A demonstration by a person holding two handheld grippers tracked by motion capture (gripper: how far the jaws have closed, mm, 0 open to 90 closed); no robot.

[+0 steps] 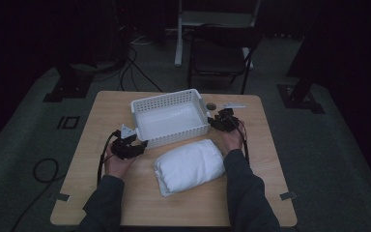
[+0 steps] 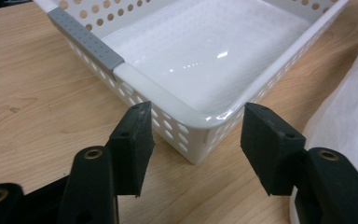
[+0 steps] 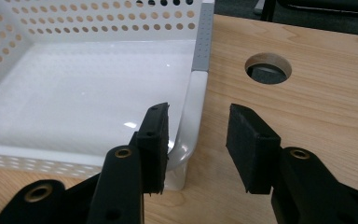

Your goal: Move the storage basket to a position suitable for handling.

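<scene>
Empty basket (image 1: pixel 170 117): light, stiff, slick plastic. My left gripper (image 2: pixel 196 140) and right gripper (image 3: pixel 198 140), fingers half-wide, straddle its 7 and 4 o'clock corners; I'd pinch rims.

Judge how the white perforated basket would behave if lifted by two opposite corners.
The basket is empty with thin, hole-punched walls, so it is probably light. Its glossy plastic rim may slip between pads. Moulded in one piece, it likely stays fairly stiff, perhaps twisting slightly.
</scene>
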